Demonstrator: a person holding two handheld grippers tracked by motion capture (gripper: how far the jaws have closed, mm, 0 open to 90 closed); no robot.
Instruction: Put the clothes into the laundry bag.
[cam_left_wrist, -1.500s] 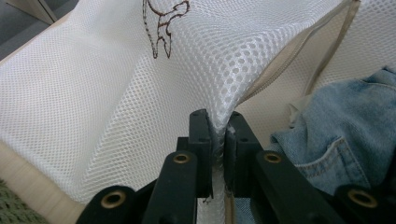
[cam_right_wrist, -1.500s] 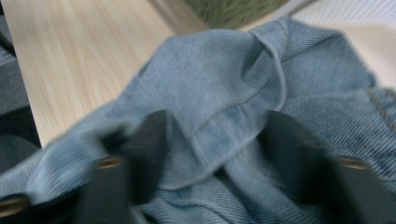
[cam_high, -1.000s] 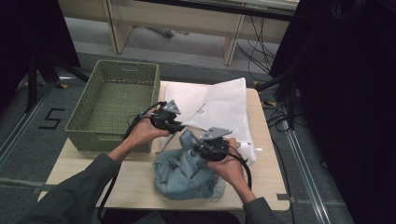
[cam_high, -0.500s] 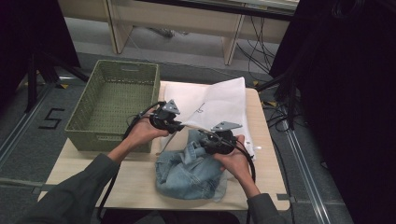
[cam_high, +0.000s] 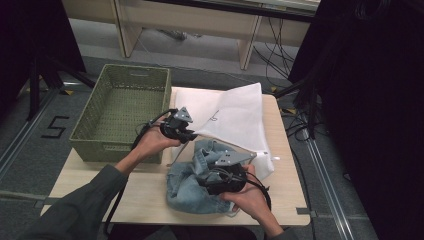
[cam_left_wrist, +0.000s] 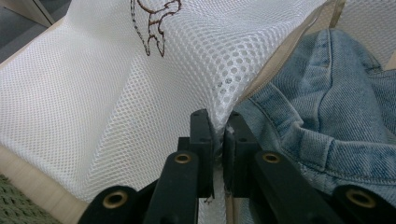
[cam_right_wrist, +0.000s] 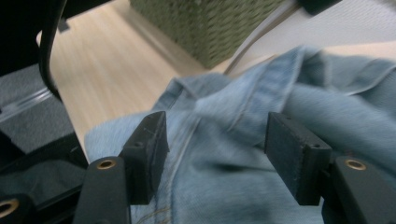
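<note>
Under the open right claw, whose jaws have just been opening, lies the jeans; the bag, gripped by the left claw, opens at 11 o'clock.

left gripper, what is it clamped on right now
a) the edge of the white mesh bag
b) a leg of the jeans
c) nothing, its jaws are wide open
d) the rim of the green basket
a: in the left gripper view the left gripper has its jaws pinched shut on a fold of the white mesh bag, with the jeans lying just beside it.
</note>
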